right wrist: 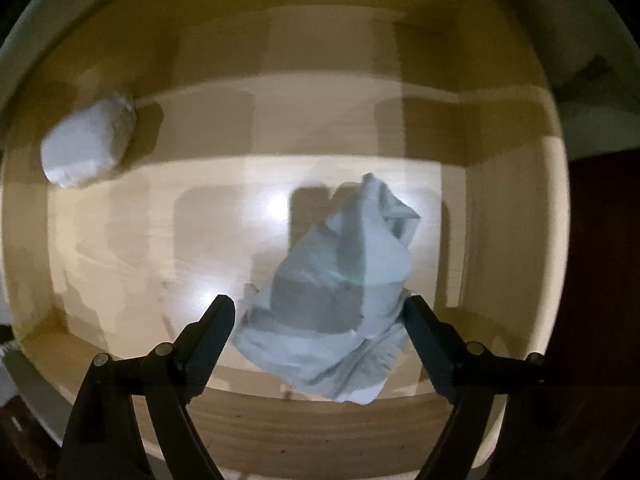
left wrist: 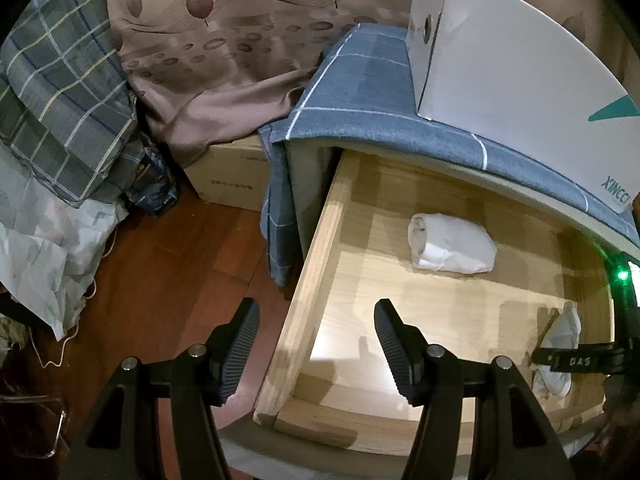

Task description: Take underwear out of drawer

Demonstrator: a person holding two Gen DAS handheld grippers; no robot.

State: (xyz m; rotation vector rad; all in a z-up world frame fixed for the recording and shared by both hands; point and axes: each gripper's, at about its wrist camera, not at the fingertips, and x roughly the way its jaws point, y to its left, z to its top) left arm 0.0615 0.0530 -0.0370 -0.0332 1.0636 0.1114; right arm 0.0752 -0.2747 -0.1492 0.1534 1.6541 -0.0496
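The light wooden drawer [left wrist: 316, 248] stands pulled out. A white rolled underwear [left wrist: 452, 246] lies toward its back, seen at the upper left in the right wrist view [right wrist: 86, 144]. A crumpled pale underwear [right wrist: 340, 292] lies on the drawer floor [right wrist: 160, 220] near the front wall; it also shows at the drawer's right side [left wrist: 562, 336]. My right gripper [right wrist: 320, 308] points down into the drawer, open, its fingers either side of the crumpled piece. My left gripper [left wrist: 316, 320] hovers open over the drawer's left wall, holding nothing.
A white cardboard box [left wrist: 500, 52] sits on a blue checked cloth [left wrist: 360, 92] covering the cabinet top. Left of the cabinet are a brown carton [left wrist: 232, 176], a leaf-patterned curtain [left wrist: 220, 40], plaid bedding [left wrist: 60, 80] and red-brown wooden floor [left wrist: 160, 260].
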